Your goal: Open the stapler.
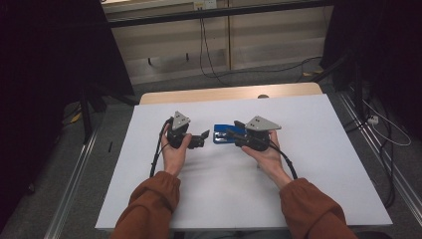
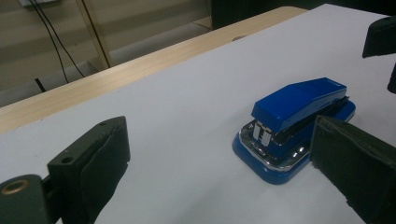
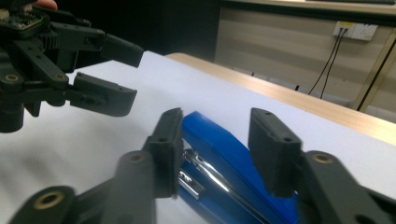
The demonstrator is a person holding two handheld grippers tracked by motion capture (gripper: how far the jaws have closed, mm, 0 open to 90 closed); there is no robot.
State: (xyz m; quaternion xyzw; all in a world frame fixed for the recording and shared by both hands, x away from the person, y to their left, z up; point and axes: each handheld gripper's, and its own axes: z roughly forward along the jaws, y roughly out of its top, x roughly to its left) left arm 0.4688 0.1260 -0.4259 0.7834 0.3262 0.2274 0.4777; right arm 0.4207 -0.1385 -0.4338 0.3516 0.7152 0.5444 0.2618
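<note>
A small blue plastic stapler with a chromed metal base plate (image 1: 225,134) lay flat on the white table top (image 1: 318,164), at the middle of the high view. The right gripper (image 1: 238,132), held in the person's right hand (image 1: 266,154), reached in from the right of centre in that frame. In the right gripper view its two black jaws stood one on each side of the stapler's (image 3: 233,163) blue body; the left jaw lay close against the side, while a gap showed at the right jaw, so the jaws were not yet clamped.

The left gripper (image 1: 204,136), in the left hand (image 1: 173,154), sat just left of the stapler and apart from it. In the left gripper view its jaws were spread wide and empty, the stapler (image 2: 294,126) lying in the right half of that frame.
</note>
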